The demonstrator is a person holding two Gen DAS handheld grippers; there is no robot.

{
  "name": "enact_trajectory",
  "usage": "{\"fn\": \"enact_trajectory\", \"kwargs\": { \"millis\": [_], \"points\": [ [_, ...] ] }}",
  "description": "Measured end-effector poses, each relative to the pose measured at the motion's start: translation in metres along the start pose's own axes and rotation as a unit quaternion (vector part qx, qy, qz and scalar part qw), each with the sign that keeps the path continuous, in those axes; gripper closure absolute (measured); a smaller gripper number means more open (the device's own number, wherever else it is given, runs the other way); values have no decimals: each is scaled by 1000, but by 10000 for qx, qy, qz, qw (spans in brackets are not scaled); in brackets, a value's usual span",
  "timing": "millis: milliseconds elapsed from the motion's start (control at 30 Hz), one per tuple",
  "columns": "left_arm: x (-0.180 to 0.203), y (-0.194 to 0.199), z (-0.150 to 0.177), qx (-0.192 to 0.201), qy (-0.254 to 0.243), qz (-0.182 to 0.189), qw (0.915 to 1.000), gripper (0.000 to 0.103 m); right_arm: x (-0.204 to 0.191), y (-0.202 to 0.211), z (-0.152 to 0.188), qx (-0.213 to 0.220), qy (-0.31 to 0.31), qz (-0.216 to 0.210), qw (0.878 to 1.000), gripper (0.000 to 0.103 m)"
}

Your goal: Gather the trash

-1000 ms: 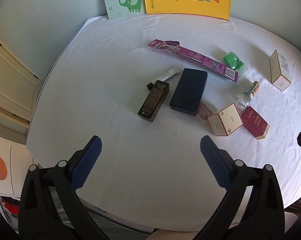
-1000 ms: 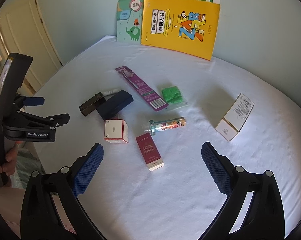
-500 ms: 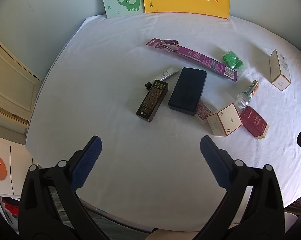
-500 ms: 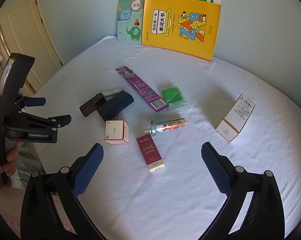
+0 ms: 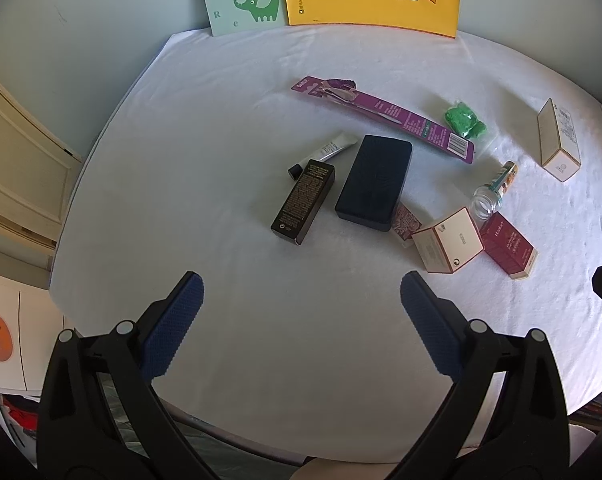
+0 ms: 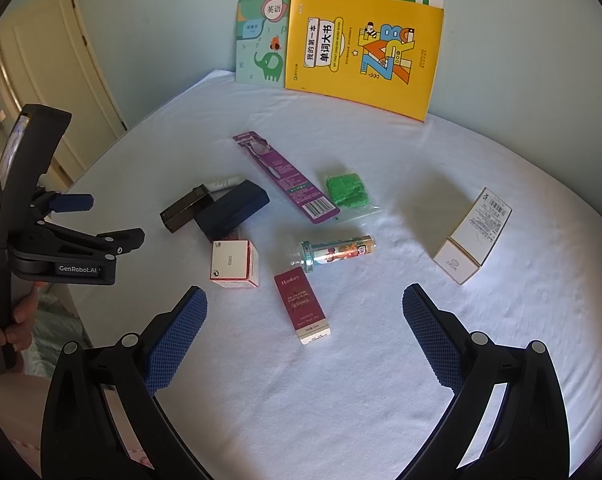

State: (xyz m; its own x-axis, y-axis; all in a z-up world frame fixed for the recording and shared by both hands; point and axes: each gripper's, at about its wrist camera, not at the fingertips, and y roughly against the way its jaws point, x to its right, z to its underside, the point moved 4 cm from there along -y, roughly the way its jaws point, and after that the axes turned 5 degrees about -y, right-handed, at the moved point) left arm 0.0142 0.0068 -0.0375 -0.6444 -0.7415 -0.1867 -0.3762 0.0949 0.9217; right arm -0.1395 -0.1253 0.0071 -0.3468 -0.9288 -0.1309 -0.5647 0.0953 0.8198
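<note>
While both of my tools hang above the white-sheeted table, my left gripper has its blue pads spread wide with nothing between them, and my right gripper is spread just as wide and just as empty.

I'll place the trash by the dark blue case, which lies flat near the middle of the sheet. Just to its left lies a black carton, and a small white tube pokes out past that carton's far end. Beyond the case, a long purple toothbrush card runs slantwise, and a green crumpled packet sits near that card's barcode end, to the far right of the case. A patterned wrapper peeks out at the case's near right corner, touching a white-and-red box. Just right of that box lies a dark red carton, with a clear plastic bottle lying on its side behind them. Well apart from the case, far right, lies a tall white carton.

Two picture books lean on the wall well behind the case.
</note>
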Motion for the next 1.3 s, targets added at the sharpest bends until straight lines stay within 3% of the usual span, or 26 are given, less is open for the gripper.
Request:
{"fn": "enact_trajectory", "kwargs": {
  "millis": [1300],
  "points": [
    [-7, -22, 3, -273, -86, 43, 9996, 6, -1, -21, 5, -292, -114, -195, 9993, 6]
  ]
}}
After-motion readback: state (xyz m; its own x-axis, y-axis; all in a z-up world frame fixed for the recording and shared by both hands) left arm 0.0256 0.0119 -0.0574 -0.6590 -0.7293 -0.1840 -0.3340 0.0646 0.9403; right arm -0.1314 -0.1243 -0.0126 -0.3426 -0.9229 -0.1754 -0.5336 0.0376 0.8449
